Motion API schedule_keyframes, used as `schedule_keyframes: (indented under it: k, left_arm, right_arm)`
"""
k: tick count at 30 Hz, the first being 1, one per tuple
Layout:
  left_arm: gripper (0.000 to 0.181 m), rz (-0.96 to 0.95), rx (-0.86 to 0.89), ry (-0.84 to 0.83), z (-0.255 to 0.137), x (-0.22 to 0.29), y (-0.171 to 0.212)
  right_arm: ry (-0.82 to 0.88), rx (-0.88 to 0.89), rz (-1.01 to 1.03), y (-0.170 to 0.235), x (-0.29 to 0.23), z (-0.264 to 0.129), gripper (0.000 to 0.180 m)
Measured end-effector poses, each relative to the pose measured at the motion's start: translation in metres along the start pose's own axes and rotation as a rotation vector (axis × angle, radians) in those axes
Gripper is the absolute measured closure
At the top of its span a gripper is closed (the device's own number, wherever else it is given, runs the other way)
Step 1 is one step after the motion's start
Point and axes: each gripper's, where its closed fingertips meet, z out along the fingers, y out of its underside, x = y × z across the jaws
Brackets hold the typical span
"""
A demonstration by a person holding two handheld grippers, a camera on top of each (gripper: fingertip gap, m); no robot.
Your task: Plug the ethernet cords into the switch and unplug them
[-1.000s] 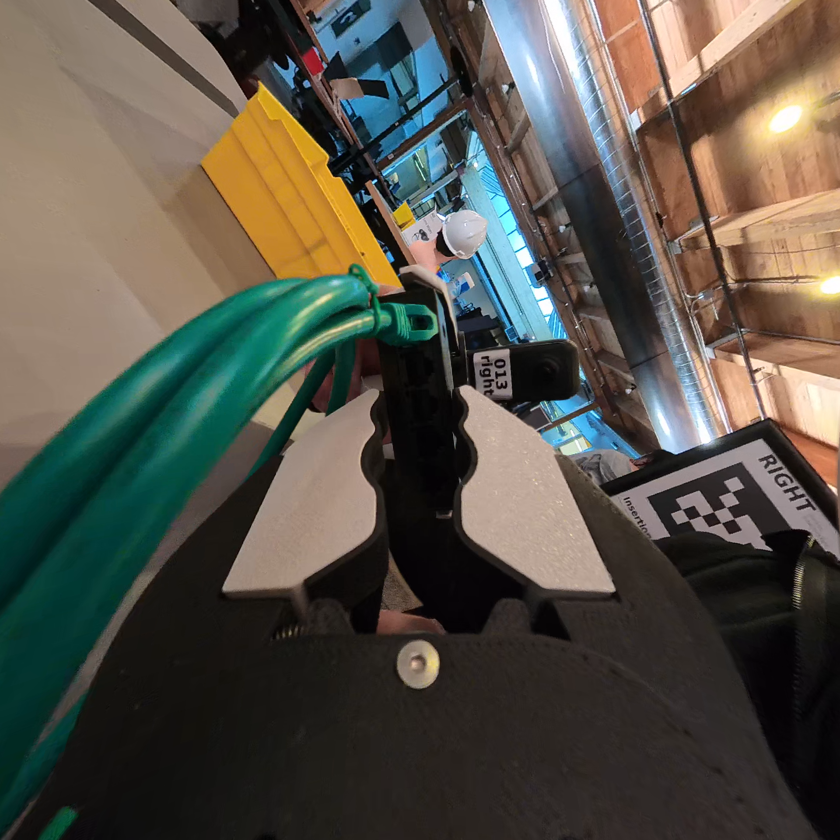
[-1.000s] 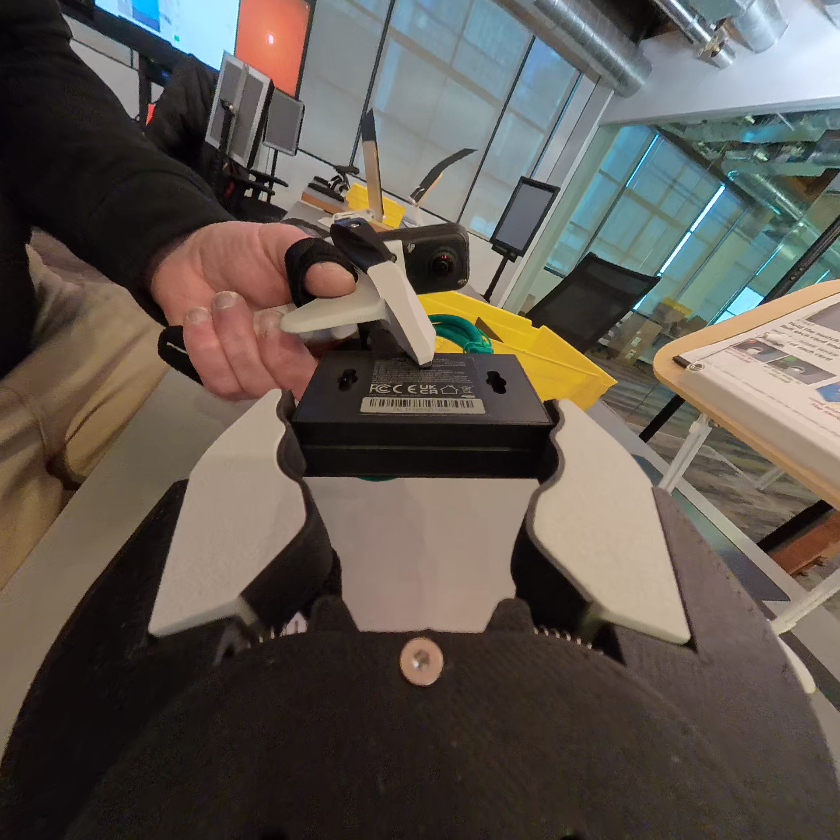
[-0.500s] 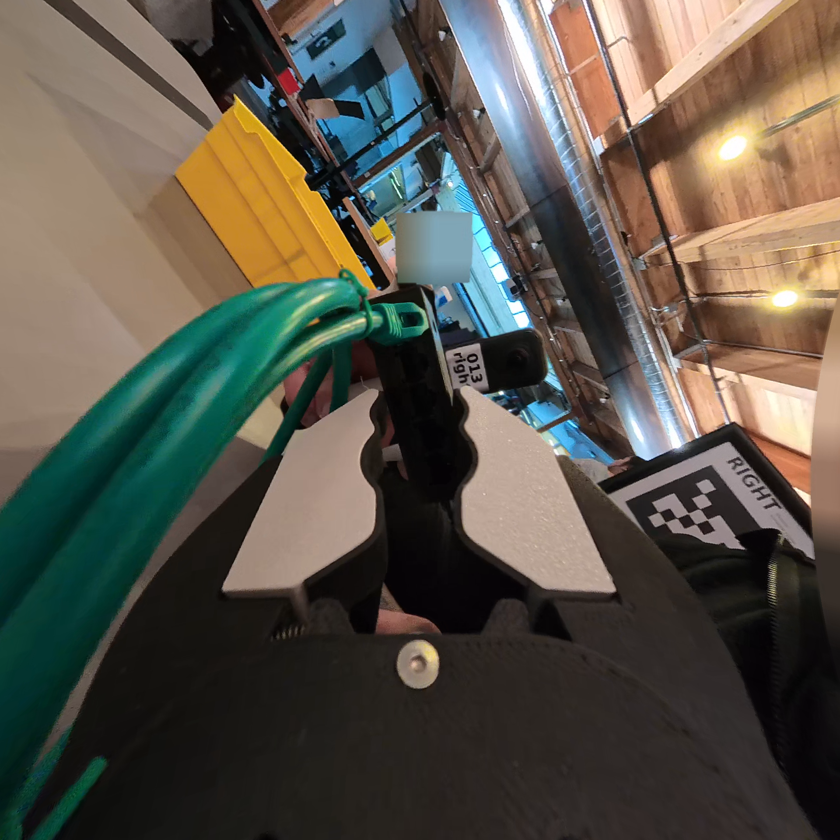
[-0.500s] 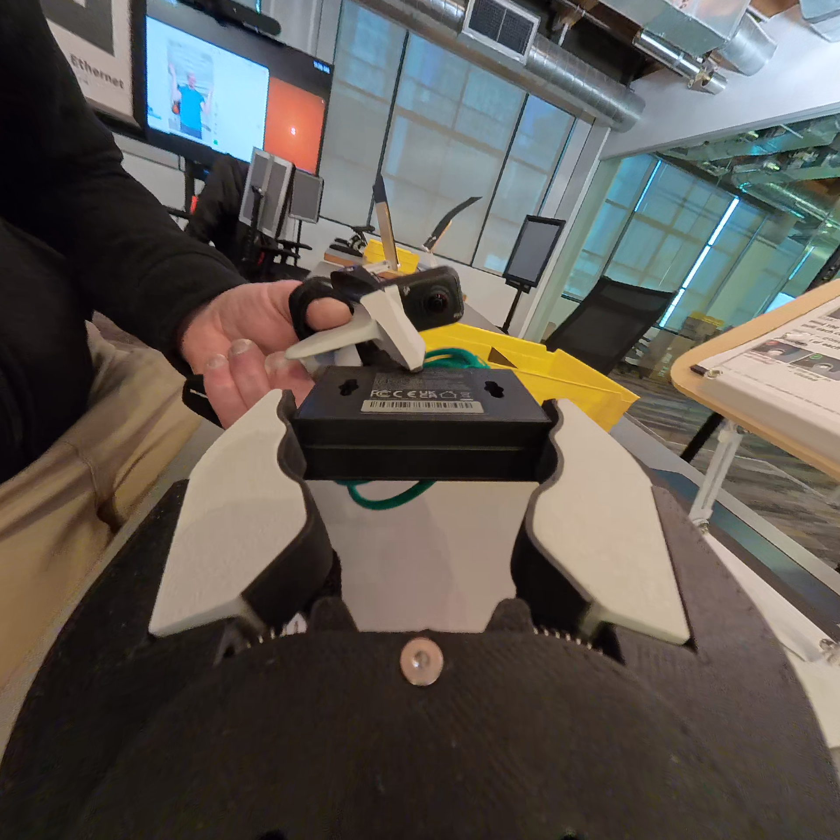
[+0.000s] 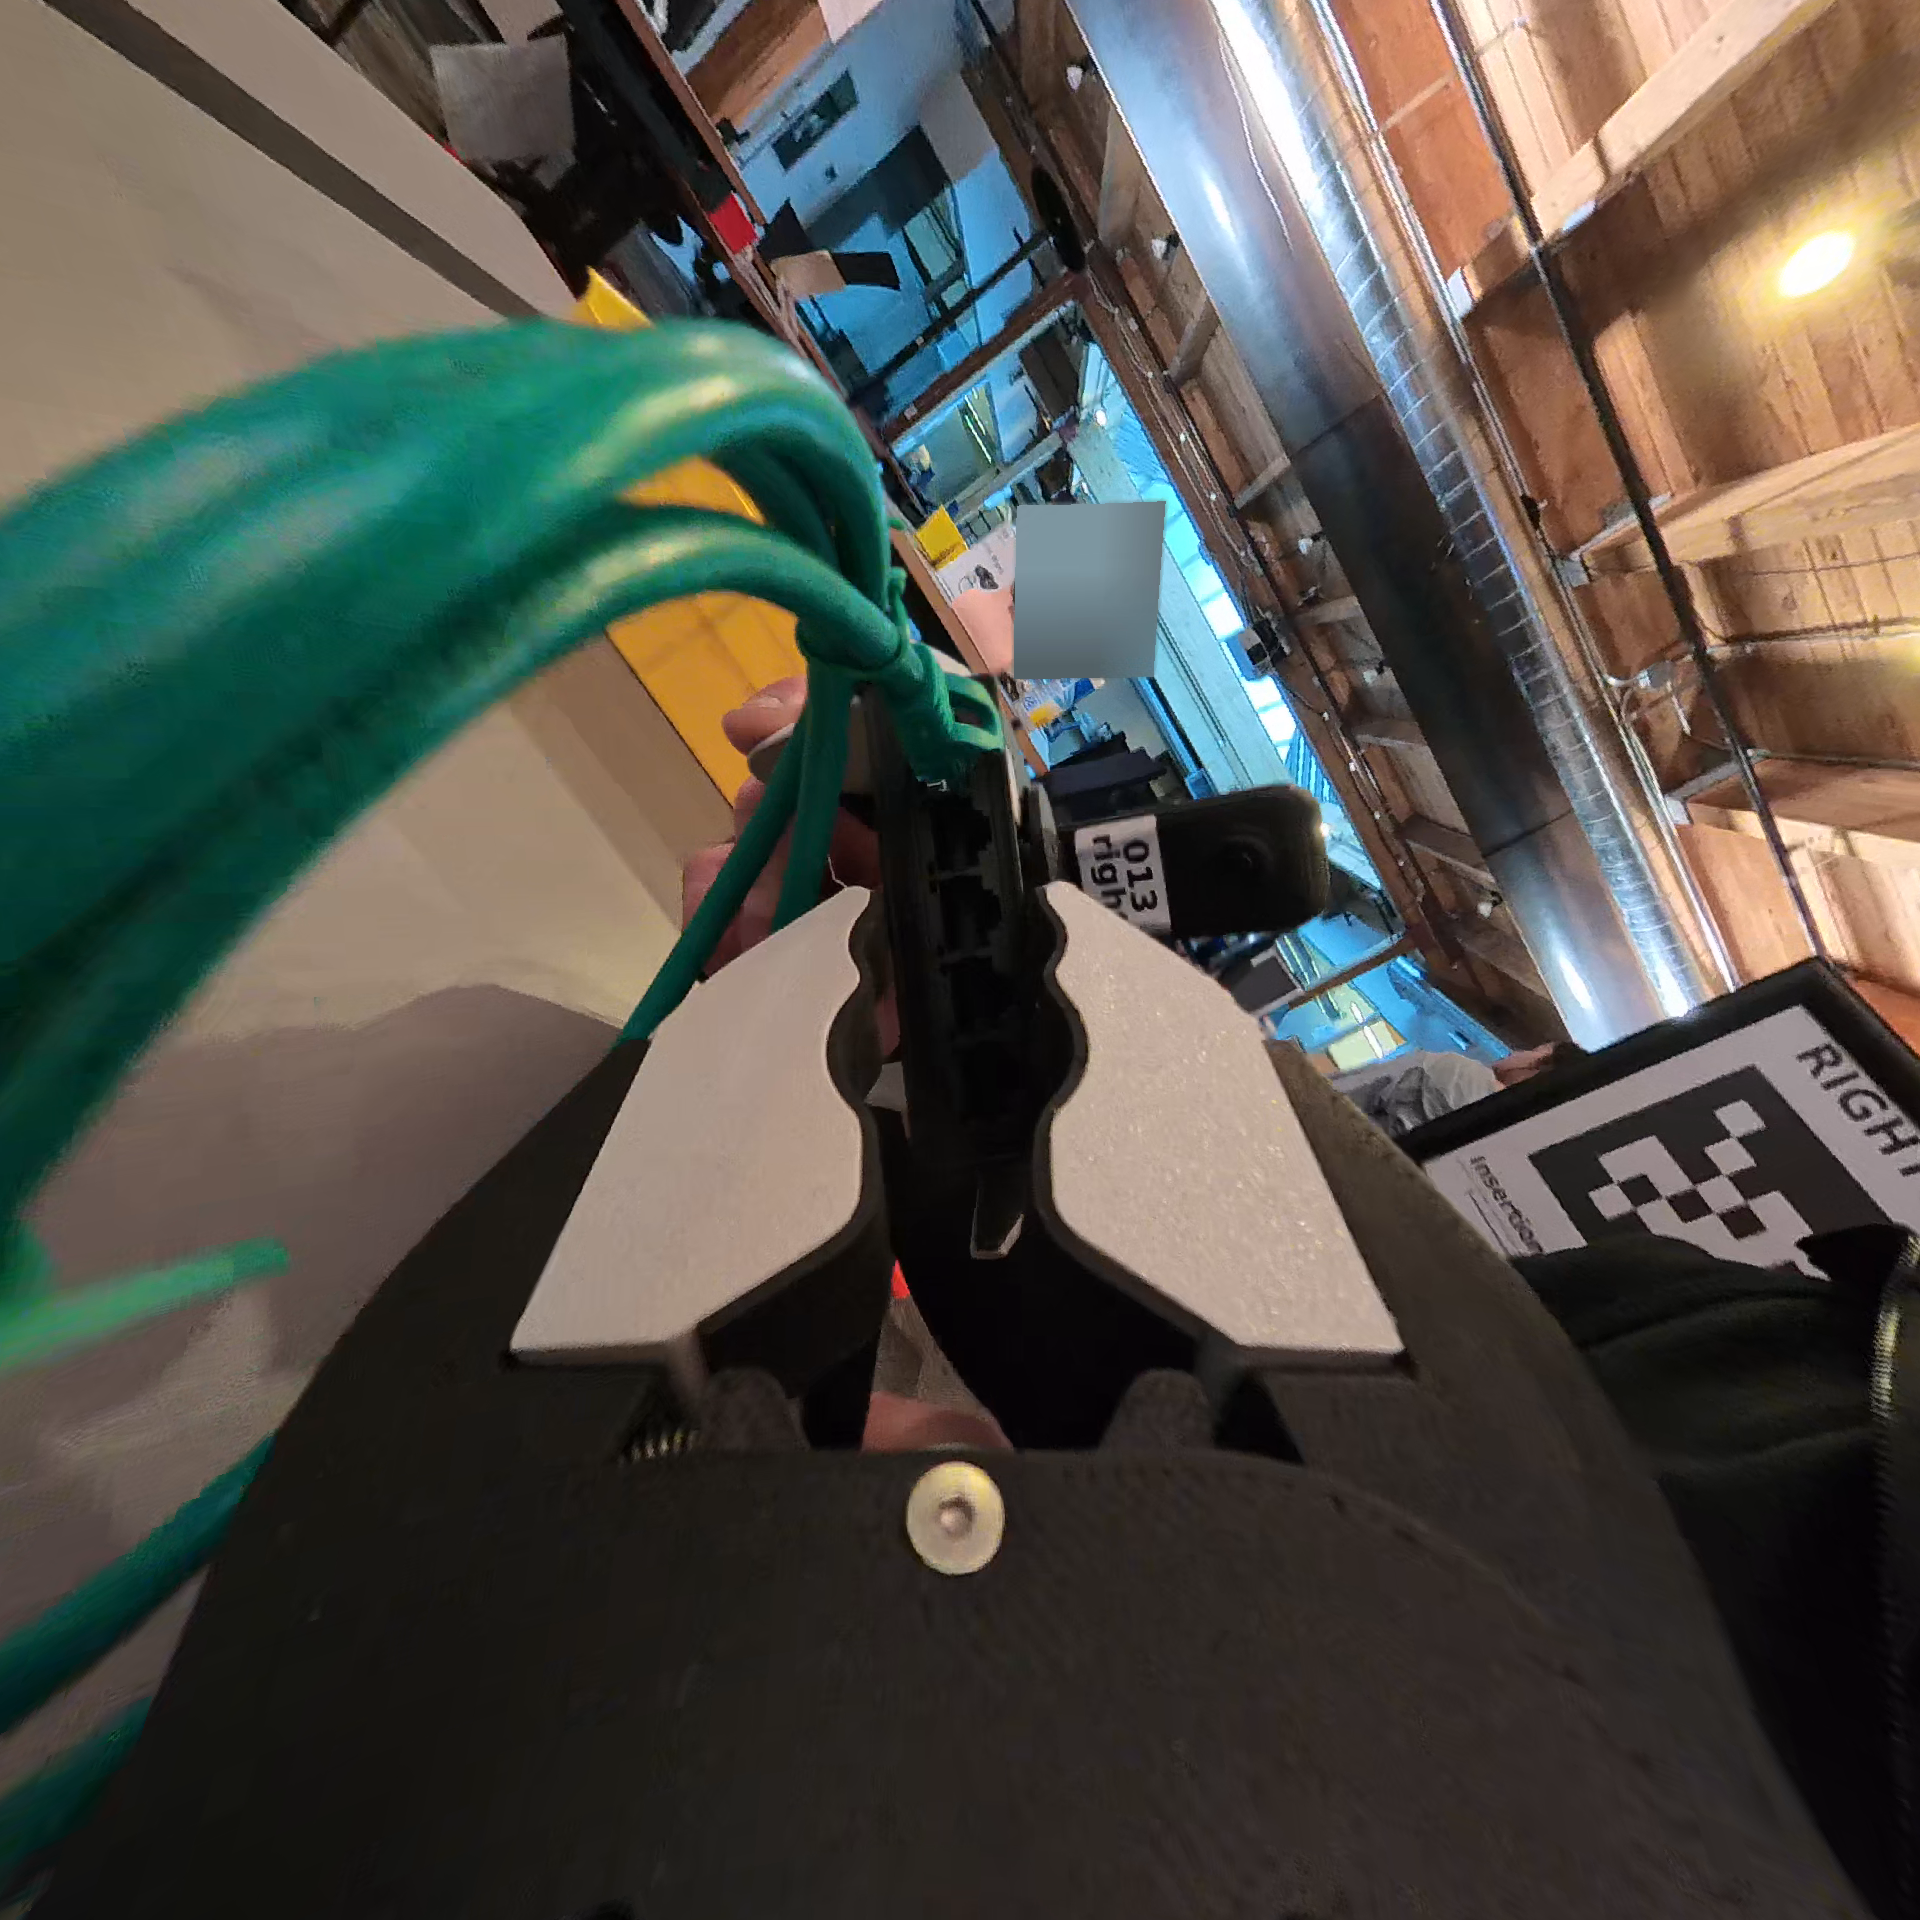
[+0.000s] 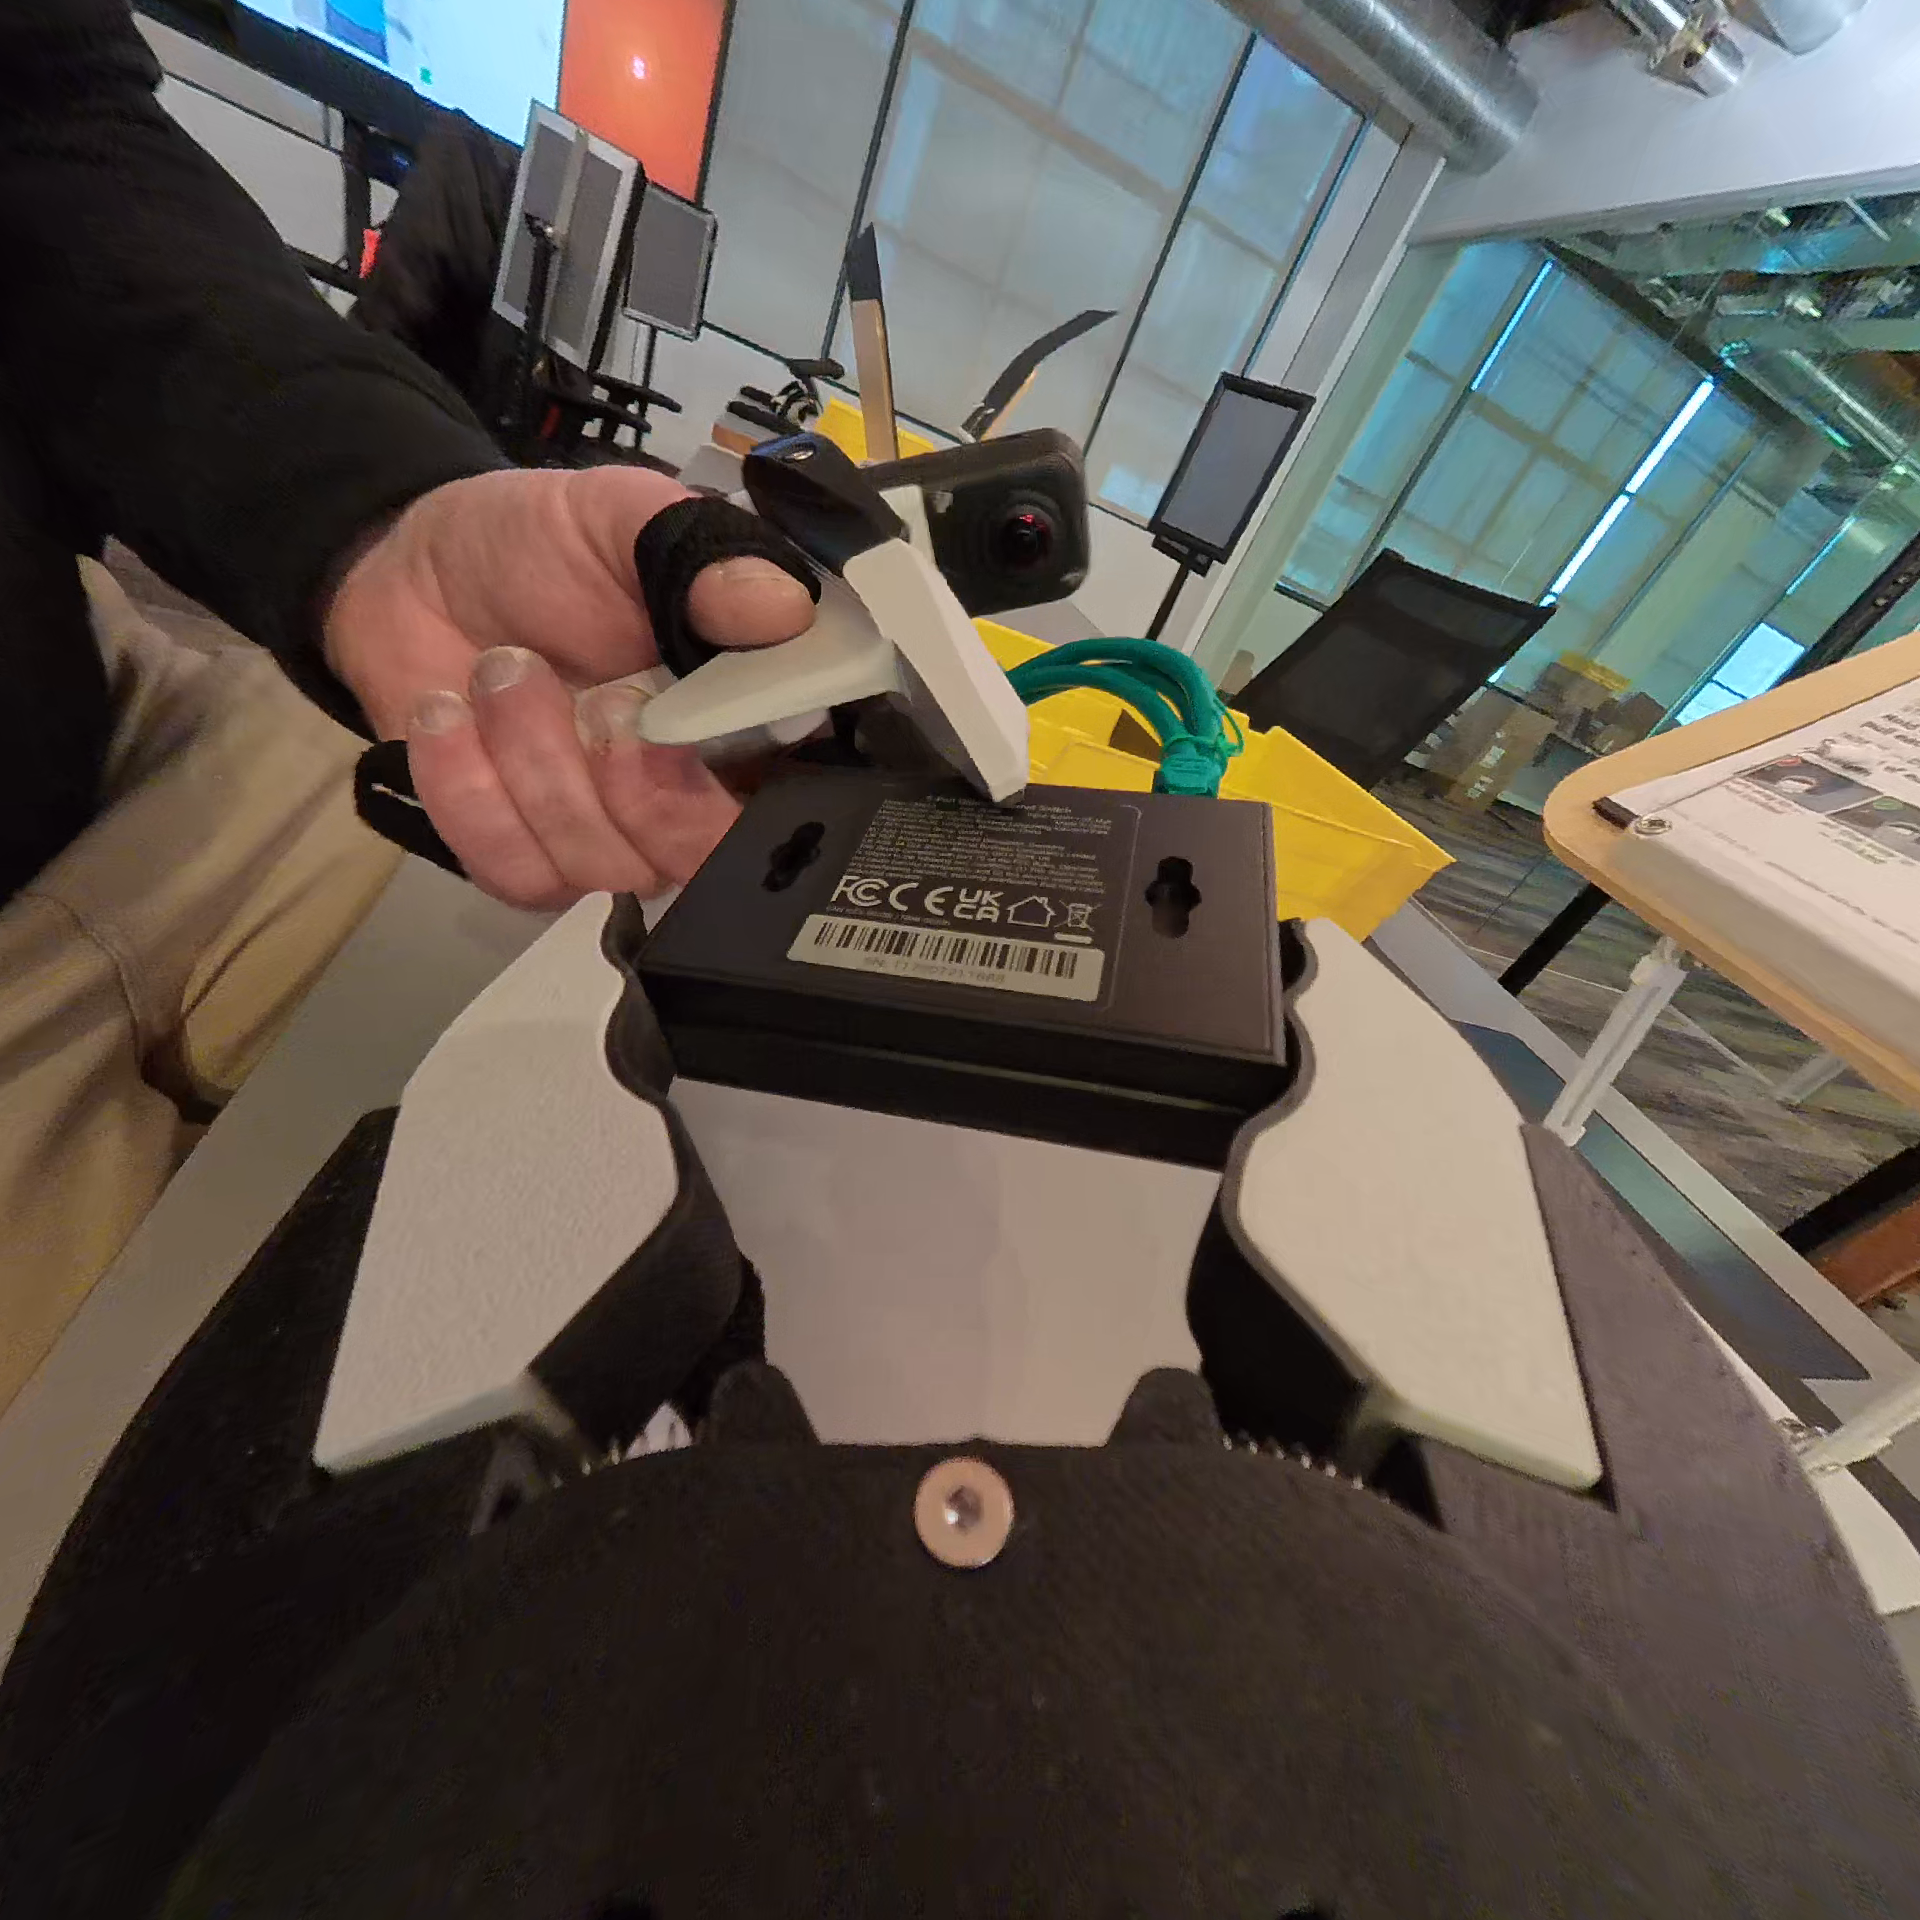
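Black switch (image 6: 966, 935), underside up, spans crosswise in the clamped right hand-held gripper (image 6: 961, 1039), the left hand-held gripper (image 5: 951, 997) pinching its ported edge.

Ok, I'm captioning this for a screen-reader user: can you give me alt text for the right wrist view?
The right gripper clamps a black switch, underside up, by its two ends. Beyond it, a hand holds the left gripper at the switch's far edge, beside a bundle of green ethernet cords.

Matt black plastic switch (image 6: 966, 935)
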Motion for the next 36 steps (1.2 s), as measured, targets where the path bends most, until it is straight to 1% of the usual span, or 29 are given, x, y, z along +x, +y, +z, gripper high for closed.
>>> schedule_keyframes:
  k: [2,5,11,15,18,20,22,24,26,29,32,35,36]
  left_arm:
    - [0.156,0.001,0.025,-0.002,-0.001,0.000,-0.002]
    - [0.157,0.014,0.016,0.006,-0.001,0.003,-0.002]
    - [0.153,0.005,0.025,0.023,0.000,0.005,-0.001]
    - [0.153,-0.016,0.034,0.065,0.001,0.010,-0.001]
    - [0.145,-0.034,0.042,0.084,0.000,0.010,-0.001]
    - [0.137,-0.037,0.030,0.074,-0.001,0.008,0.003]
    - [0.142,-0.049,0.026,0.088,-0.001,0.008,0.007]
    - [0.136,-0.066,-0.005,0.093,0.004,0.006,0.013]
    - [0.133,-0.113,-0.027,0.134,0.006,0.004,0.017]
    - [0.133,-0.162,-0.055,0.150,0.010,0.000,0.027]
    - [0.129,-0.198,-0.062,0.180,0.013,0.002,0.032]
    - [0.127,-0.192,-0.118,0.251,0.017,0.012,0.038]
    - [0.134,-0.203,-0.129,0.286,0.018,0.016,0.039]
  right_arm:
    - [0.035,0.006,-0.031,-0.001,0.002,0.002,0.068]
    - [0.037,0.011,-0.045,-0.004,0.002,0.001,0.069]
    - [-0.023,0.109,0.081,-0.017,0.002,-0.004,0.070]
    - [-0.045,0.155,0.128,-0.023,0.002,-0.008,0.070]
    - [-0.052,0.162,0.142,-0.024,0.002,-0.008,0.070]
    - [-0.057,0.172,0.150,-0.025,0.002,-0.009,0.070]
    - [-0.063,0.181,0.161,-0.026,0.002,-0.009,0.070]
    - [-0.070,0.176,0.156,-0.026,0.001,-0.009,0.071]
    - [-0.088,0.192,0.165,-0.028,-0.001,-0.010,0.071]
    - [-0.108,0.178,0.154,-0.027,-0.006,-0.007,0.071]
    - [-0.127,0.204,0.159,-0.032,-0.009,-0.008,0.071]
    - [-0.158,0.234,0.169,-0.036,-0.012,-0.010,0.071]
    - [-0.167,0.226,0.168,-0.035,-0.014,-0.009,0.071]
